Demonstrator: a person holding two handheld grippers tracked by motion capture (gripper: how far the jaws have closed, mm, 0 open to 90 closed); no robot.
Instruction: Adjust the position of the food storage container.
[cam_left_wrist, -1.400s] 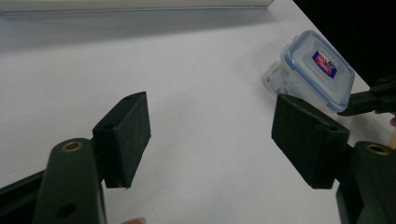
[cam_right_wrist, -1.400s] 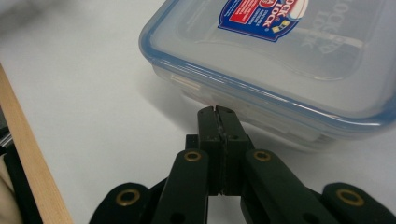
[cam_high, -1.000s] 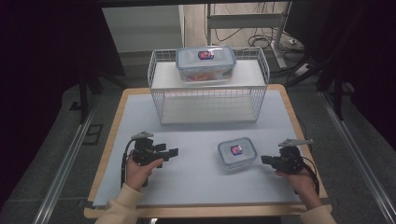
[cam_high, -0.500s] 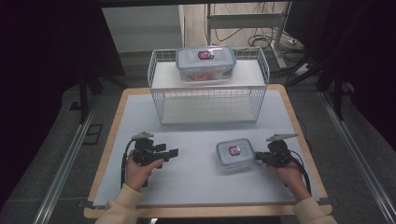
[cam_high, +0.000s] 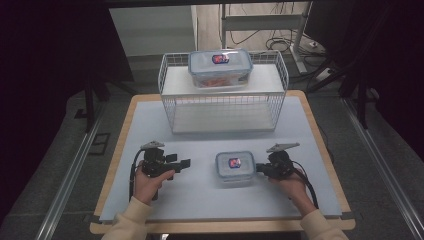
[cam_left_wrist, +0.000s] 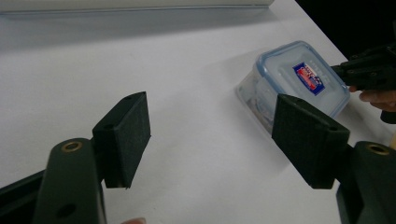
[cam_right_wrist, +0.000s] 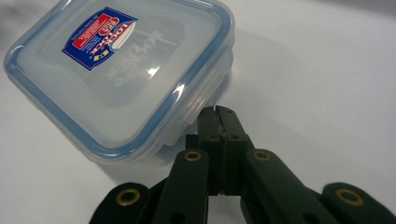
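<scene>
A small clear container with a blue-rimmed lid and a red-and-blue label lies flat on the white table top. My right gripper is shut, with nothing between its jaws. Its tips press against the side flap of the small container. My left gripper is open and empty, a short way left of the container and pointing at it. In the left gripper view the container lies beyond the spread pads, with the other gripper's black tips touching its far side.
A white wire basket stands upside down at the back of the table. A larger clear container with orange contents sits on top of it. The wooden table edge runs along the front.
My right gripper has moved left against the small container, which has slid a little to the left with it. The left gripper has stayed put.
</scene>
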